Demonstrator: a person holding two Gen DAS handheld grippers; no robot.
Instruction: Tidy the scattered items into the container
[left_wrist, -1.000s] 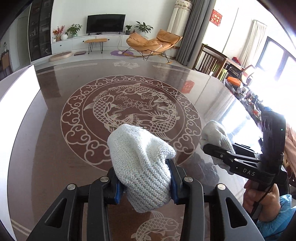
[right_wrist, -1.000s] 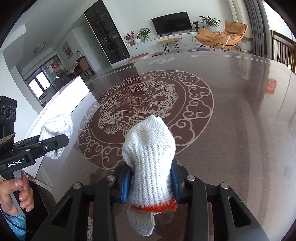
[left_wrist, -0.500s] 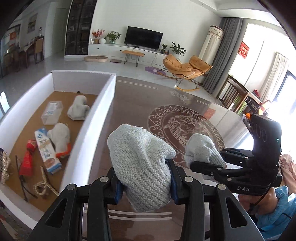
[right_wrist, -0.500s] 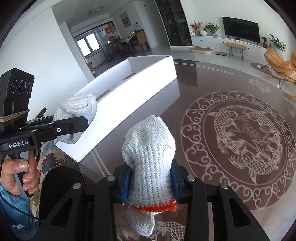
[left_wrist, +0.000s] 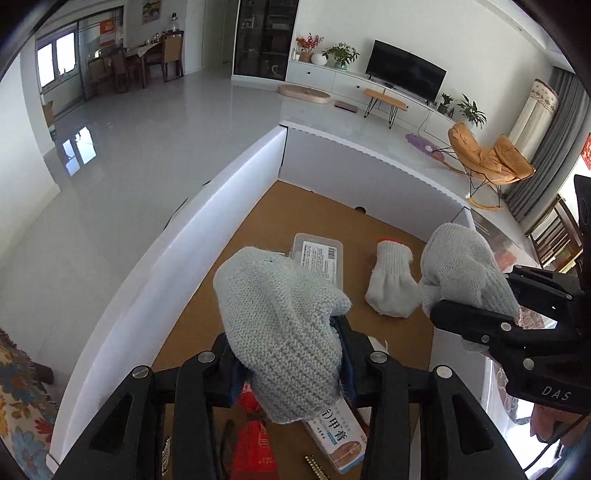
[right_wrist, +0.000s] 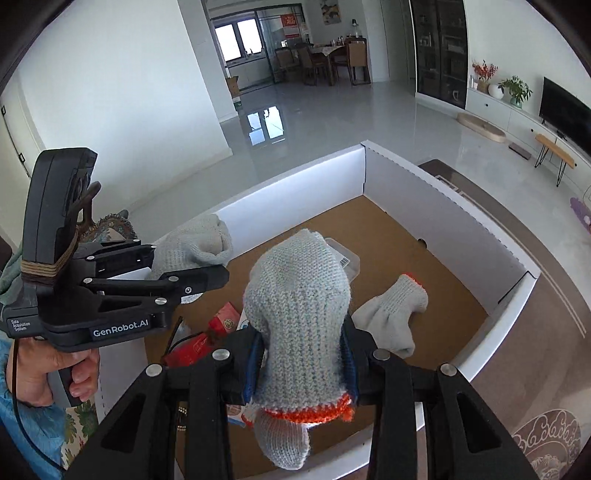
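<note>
My left gripper (left_wrist: 291, 365) holds a grey knitted glove (left_wrist: 280, 325) above the white-walled cardboard box (left_wrist: 207, 236). Its jaws are opening slightly, and the pads still press on the glove. My right gripper (right_wrist: 301, 365) is shut on a white knitted glove with an orange cuff (right_wrist: 299, 310), also over the box (right_wrist: 443, 199). Each wrist view shows the other gripper beside it: the right gripper (left_wrist: 476, 314) with its glove (left_wrist: 461, 266), and the left gripper (right_wrist: 199, 273) with its glove (right_wrist: 195, 243).
On the box's brown floor lie another orange-cuffed glove (left_wrist: 391, 284), a clear plastic case (left_wrist: 321, 254), a red packet (left_wrist: 255, 443) and a carton with printed characters (left_wrist: 340, 443). The box sits on a dark patterned table (right_wrist: 546, 450). A hand (right_wrist: 48, 373) grips the left handle.
Both grippers have swung left from over the patterned table to above the box, each still carrying its glove. The box's contents have come into view below them.
</note>
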